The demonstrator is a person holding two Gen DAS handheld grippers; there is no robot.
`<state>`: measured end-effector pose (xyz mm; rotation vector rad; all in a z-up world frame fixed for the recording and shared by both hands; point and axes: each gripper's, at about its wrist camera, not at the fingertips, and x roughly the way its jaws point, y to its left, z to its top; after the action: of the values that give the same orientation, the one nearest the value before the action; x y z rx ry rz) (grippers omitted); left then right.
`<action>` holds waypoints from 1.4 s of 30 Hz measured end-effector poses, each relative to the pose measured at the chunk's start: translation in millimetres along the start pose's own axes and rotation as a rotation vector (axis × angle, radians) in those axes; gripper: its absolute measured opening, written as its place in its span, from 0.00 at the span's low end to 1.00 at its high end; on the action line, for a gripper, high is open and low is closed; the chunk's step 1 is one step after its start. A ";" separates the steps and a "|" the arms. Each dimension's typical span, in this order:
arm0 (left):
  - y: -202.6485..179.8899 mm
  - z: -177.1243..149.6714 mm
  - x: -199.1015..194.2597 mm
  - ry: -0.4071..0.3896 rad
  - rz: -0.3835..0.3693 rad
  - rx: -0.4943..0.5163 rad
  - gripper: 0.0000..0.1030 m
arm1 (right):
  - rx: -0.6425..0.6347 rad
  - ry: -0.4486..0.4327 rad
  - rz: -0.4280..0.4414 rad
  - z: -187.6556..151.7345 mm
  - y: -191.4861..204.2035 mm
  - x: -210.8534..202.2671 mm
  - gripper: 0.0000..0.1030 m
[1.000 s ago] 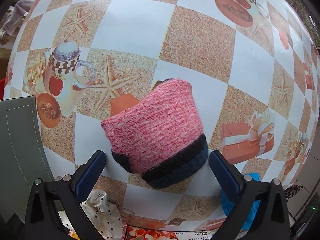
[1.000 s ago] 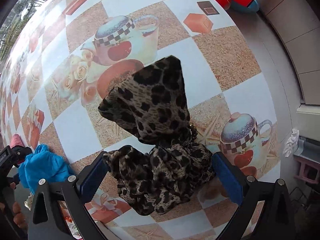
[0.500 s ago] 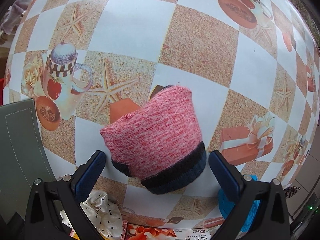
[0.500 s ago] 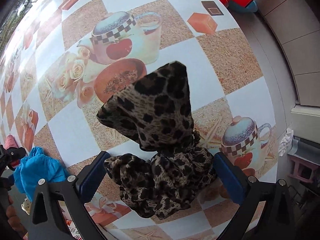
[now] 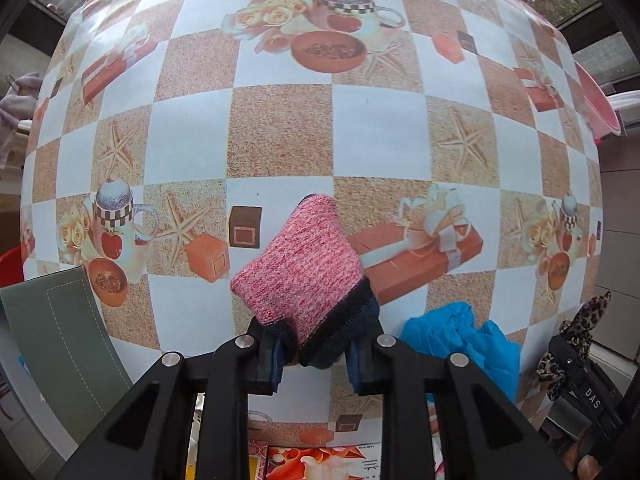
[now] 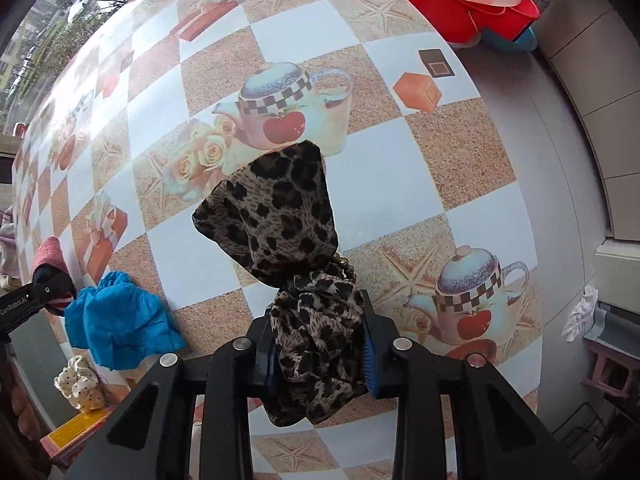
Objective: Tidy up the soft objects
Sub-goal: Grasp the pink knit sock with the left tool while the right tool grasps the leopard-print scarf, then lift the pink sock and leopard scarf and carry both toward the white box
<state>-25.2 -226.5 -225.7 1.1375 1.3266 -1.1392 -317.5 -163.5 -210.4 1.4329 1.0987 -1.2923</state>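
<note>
Closing left gripper point(image 5: 316, 354): the jaws are drawing in on the dark cuff of the pink knit hat point(image 5: 304, 268); the blue pads are pressing that cuff from both sides.
Closing right gripper point(image 6: 318, 344): the jaws are narrowing on the bunched end of the leopard-print scarf point(image 6: 276, 216); the fabric is filling the gap, pads touching it on both sides.
Pink knit hat: it is hanging forward from the left jaws, pink crown pointing away from the camera, over the tablecloth point(image 5: 280, 132).
Leopard-print scarf: its free end is standing out ahead of the right jaws, above a printed teapot; whether the tip is touching the cloth cannot be told.
Blue cloth point(image 6: 120, 320): it is lying crumpled on the table between the two grippers, just beside the left one.
Polka-dot scrunchie point(image 6: 78, 386): it is sitting on a yellow box point(image 6: 76, 432) at the near table edge, close to the blue cloth.
Grey chair back point(image 5: 56, 344): it is showing at the left of the left wrist view, against the table edge.
Red basins point(image 6: 468, 0): they are sitting stacked at the far corner of the table, well apart from both held items.
</note>
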 end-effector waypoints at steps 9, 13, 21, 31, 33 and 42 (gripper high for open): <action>-10.0 -32.3 -41.9 -0.081 -0.038 0.116 0.26 | -0.010 -0.005 0.106 -20.0 16.3 -26.3 0.32; -12.8 -48.4 -60.3 -0.108 -0.055 0.129 0.26 | -0.023 -0.011 0.137 -30.4 32.8 -37.5 0.32; -12.7 -89.4 -91.6 -0.153 -0.089 0.181 0.26 | -0.048 -0.025 0.174 -66.3 51.7 -41.5 0.32; 11.5 -145.6 -130.1 -0.195 -0.151 0.228 0.26 | -0.055 -0.024 0.203 -124.2 75.7 -68.1 0.32; 18.3 -155.8 -138.5 -0.205 -0.164 0.229 0.26 | -0.056 -0.026 0.210 -134.7 82.1 -73.3 0.32; 42.7 -201.1 -166.8 -0.253 -0.181 0.265 0.26 | -0.070 -0.041 0.230 -174.7 109.1 -95.8 0.32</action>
<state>3.4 -29.1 -51.6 1.0321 1.1212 -1.5737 -180.6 -20.8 -98.6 1.4283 0.9136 -1.1052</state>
